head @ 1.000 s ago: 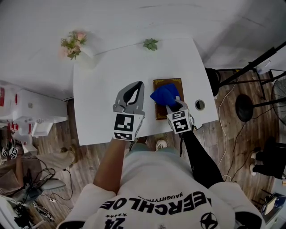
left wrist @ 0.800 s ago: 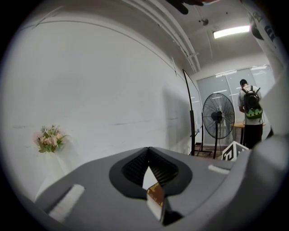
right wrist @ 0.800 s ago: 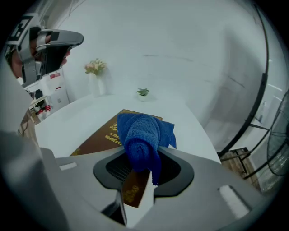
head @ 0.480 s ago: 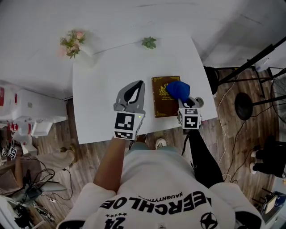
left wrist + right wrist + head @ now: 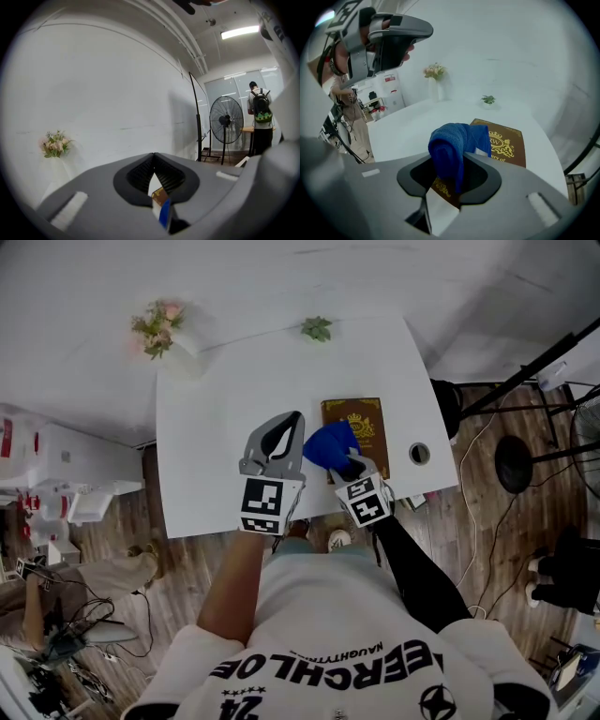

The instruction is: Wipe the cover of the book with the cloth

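Now my right tool [image 5: 345, 465] grips the bunched blue cloth [image 5: 328, 443] over the brown gold-printed book [image 5: 366, 427]. My left tool [image 5: 293, 418], closed and empty, hovers above the white desk [image 5: 211, 427].

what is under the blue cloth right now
The brown hardcover book with gold print lies under the bunched blue terry cloth, on the white table. The cloth hides part of the cover's left side; the far end shows.

Head view: cloth [image 5: 328, 446] covers lower-left part of book [image 5: 361, 427]; right gripper [image 5: 343, 463] jaw tips lost under cloth. Left gripper view: only slivers of book & cloth show betw. jaws. Right gripper view: lettering [image 5: 500, 158] partly covered, too small to read.
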